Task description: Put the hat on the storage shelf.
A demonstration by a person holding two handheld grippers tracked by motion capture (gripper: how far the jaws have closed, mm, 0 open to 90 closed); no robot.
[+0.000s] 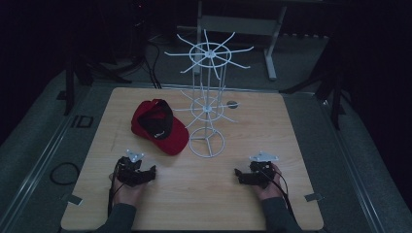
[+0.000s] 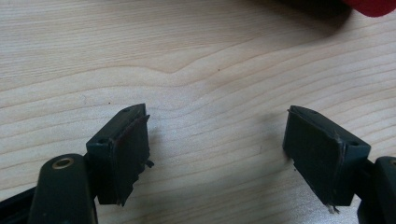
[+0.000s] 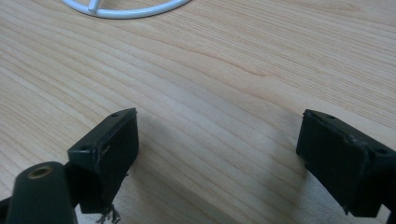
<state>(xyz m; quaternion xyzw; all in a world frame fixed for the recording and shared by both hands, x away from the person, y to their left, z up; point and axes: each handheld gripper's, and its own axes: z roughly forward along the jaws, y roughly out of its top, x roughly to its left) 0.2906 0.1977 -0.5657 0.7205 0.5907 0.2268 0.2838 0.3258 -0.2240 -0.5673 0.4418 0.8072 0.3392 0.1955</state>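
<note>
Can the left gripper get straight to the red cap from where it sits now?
Probably yes. The left gripper rests on the table with its jaws wide open and nothing between them, just short of the red cap; bare wood lies between, and the white wire rack stands off to the side.

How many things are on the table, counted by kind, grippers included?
Caps: 1, the red and black cap
Wire racks: 1, the white rack
Grippers: 2, left gripper and right gripper, both open on the table
Total: 4
</note>
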